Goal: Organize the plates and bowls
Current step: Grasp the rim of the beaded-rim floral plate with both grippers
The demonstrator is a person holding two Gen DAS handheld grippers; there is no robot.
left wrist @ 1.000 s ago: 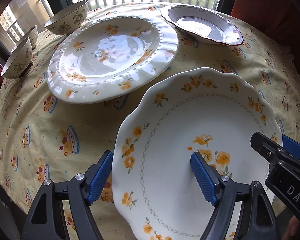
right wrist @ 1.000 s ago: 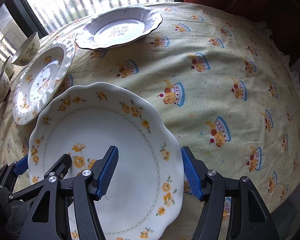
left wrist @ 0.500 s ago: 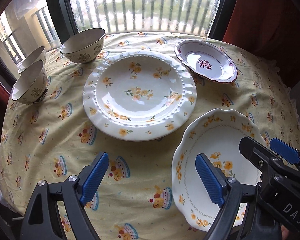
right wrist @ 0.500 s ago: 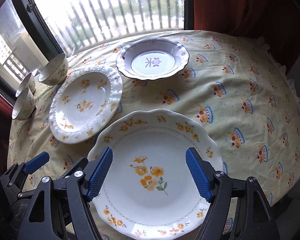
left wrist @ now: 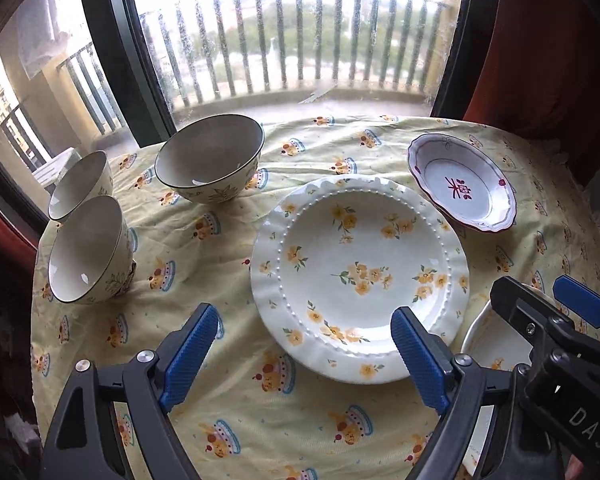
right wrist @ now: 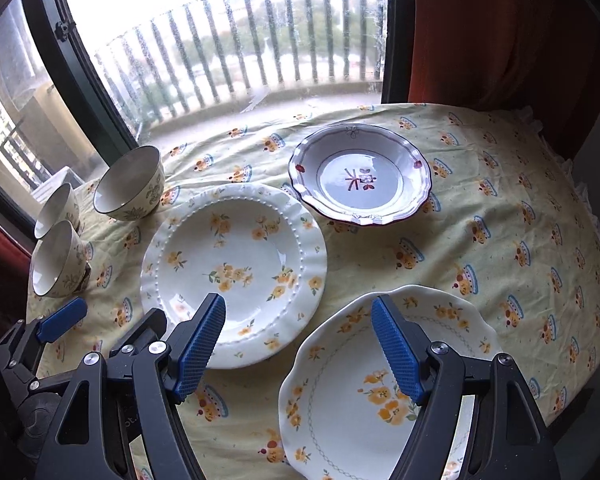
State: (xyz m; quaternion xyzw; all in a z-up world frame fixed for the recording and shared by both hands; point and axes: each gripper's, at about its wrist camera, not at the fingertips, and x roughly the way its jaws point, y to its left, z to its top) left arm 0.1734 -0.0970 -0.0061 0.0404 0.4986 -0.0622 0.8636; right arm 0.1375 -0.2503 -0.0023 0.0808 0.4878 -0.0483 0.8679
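Observation:
Three plates lie on the yellow tablecloth. A beaded yellow-flower plate [left wrist: 360, 276] [right wrist: 236, 268] sits mid-table. A purple-rimmed plate [left wrist: 462, 188] [right wrist: 360, 176] lies behind it to the right. A scalloped yellow-flower plate [right wrist: 380, 392] [left wrist: 488, 352] lies at the near edge. Three cream bowls stand at the left: a big one [left wrist: 210, 158] [right wrist: 130, 184] and two smaller [left wrist: 88, 248] [left wrist: 80, 184]. My left gripper [left wrist: 304, 352] is open and empty above the cloth. My right gripper [right wrist: 298, 352] is open and empty over the scalloped plate's left rim.
The round table [right wrist: 520, 216] stands against a window with a balcony railing [left wrist: 300, 40]. A red curtain [right wrist: 500, 40] hangs at the right. The table's edge drops off at right and front. Bare cloth [left wrist: 204, 240] lies between bowls and plates.
Both grippers have pulled back and risen away from the scalloped plate. The whole table and the bowls now show. The plates have not moved.

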